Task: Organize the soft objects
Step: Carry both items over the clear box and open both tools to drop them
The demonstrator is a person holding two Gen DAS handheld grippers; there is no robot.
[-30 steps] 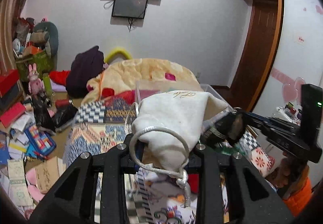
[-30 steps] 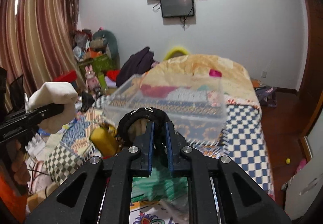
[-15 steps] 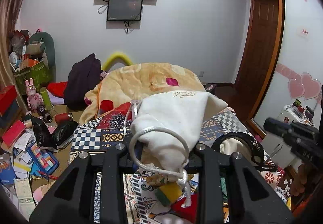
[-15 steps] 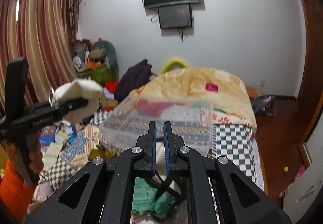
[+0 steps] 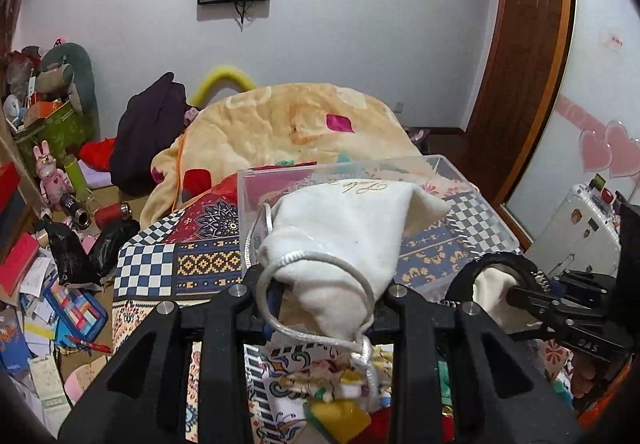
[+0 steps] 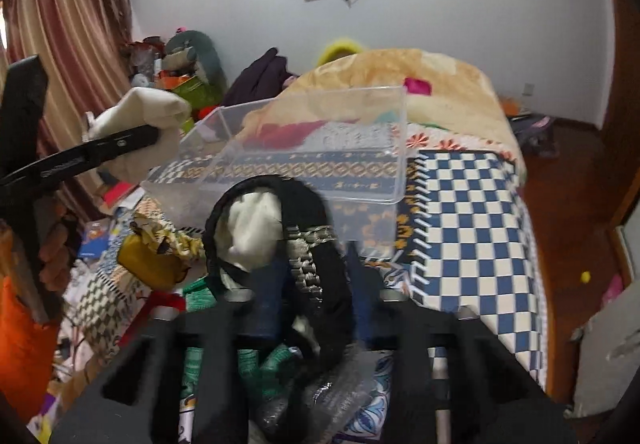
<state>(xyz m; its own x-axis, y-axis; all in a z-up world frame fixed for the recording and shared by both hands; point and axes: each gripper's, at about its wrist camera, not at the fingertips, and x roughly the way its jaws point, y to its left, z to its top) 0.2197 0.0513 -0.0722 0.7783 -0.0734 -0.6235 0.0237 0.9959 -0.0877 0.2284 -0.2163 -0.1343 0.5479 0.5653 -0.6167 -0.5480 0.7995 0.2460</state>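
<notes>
My left gripper [image 5: 322, 298] is shut on a white drawstring pouch [image 5: 344, 240] and holds it up in front of a clear plastic bin [image 5: 452, 171] on the bed. The pouch also shows in the right wrist view [image 6: 138, 119], left of the bin [image 6: 304, 147]. My right gripper [image 6: 314, 276] holds a black purse with a metal chain and pale lining [image 6: 272, 228], its jaws spread around it, just before the bin's near wall. The purse shows in the left wrist view [image 5: 494, 284] at the right.
The bed has a patterned checkered cover [image 6: 472, 211] and a heaped yellow blanket [image 5: 288, 127]. Loose small soft items [image 6: 152, 256] lie on the cover below the grippers. The floor at the left [image 5: 48, 276] is strewn with clutter. A white suitcase [image 5: 580, 232] stands at the right.
Both grippers have moved toward the clear bin. The right gripper lifted the black purse up to the bin's near wall and its jaws now stand wider. The left still holds the pouch.
</notes>
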